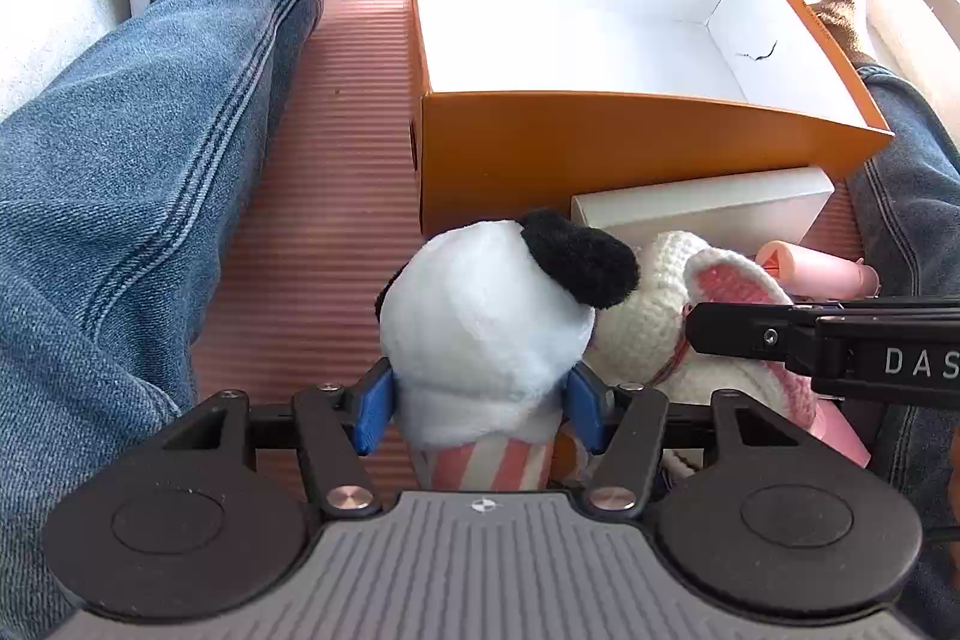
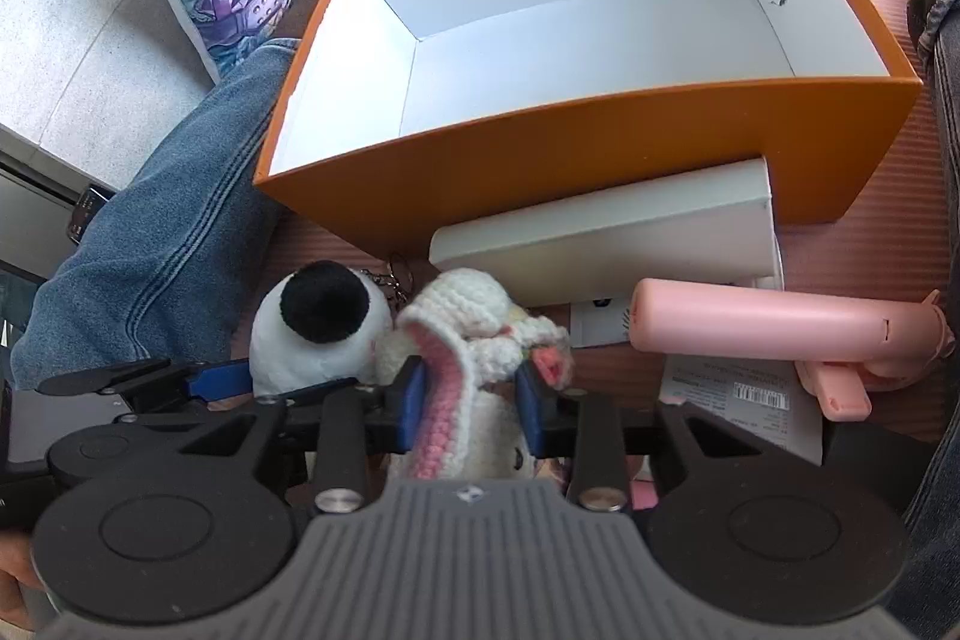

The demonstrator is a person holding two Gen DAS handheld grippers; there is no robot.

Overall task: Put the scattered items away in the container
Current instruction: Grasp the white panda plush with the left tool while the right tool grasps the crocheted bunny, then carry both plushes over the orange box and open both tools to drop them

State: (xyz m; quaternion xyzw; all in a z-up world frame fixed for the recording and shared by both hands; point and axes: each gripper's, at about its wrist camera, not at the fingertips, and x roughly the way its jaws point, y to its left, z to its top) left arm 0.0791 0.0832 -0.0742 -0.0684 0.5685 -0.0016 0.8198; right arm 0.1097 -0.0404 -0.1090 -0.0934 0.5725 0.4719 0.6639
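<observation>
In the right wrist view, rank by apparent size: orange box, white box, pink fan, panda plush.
1. orange box
2. white box
3. pink fan and panda plush: look alike, the plush partly hidden.

The right gripper (image 2: 471, 403) has its blue pads pressed on the pink-lined ear of a white crocheted rabbit toy (image 2: 474, 322) lying on the ribbed pink mat (image 2: 852, 250). Touching the rabbit's left side is a white plush panda with a black ear (image 2: 318, 322), flanked by the left gripper (image 2: 222, 379). Beyond them stands an open orange cardboard box with a white inside (image 2: 576, 148), a flat white box (image 2: 606, 232) against its near wall. A pink plastic handheld device (image 2: 750, 325) lies to the right, over a printed paper sheet (image 2: 744, 400).
</observation>
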